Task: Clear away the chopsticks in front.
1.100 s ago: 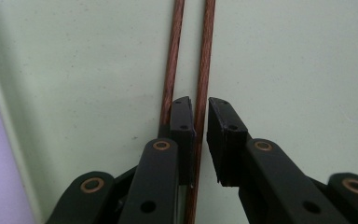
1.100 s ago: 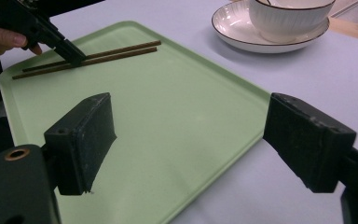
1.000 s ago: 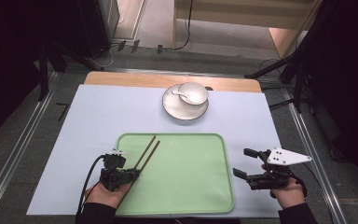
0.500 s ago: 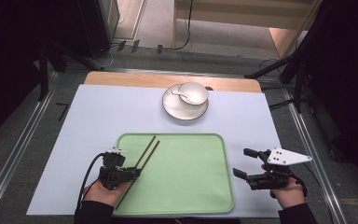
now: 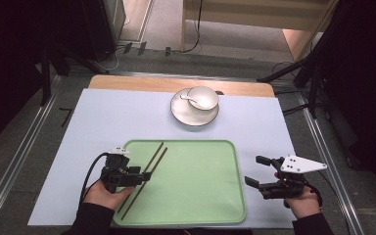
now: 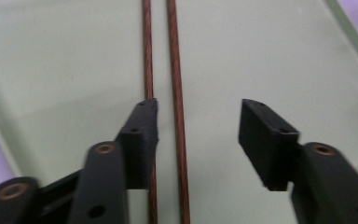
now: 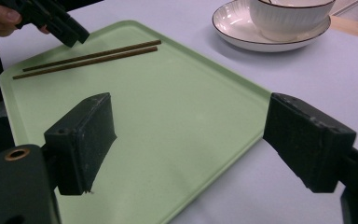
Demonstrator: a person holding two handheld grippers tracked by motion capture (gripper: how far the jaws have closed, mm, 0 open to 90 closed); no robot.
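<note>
Two brown chopsticks (image 5: 149,169) lie side by side on the left part of a green tray (image 5: 196,186). My left gripper (image 5: 141,176) hovers over their near half; its jaws have just been opening. In the left gripper view, one chopstick (image 6: 173,56) lies in the gap of the left gripper (image 6: 198,109) with neither pad touching it, and the other runs under one jaw. My right gripper (image 5: 254,170) is open and holds nothing, just off the tray's right edge. In the right gripper view, the right gripper (image 7: 189,116) faces across the tray (image 7: 168,121) toward the chopsticks (image 7: 93,58).
A white bowl (image 5: 203,97) with a spoon (image 5: 188,99) sits on a saucer (image 5: 193,117) at the back of the pale mat (image 5: 103,122). Metal rails run along both sides of the table. A black cable trails from the left gripper.
The left gripper's jaws stand wider apart than before, over the chopsticks lying on the tray. The right gripper has kept still.
</note>
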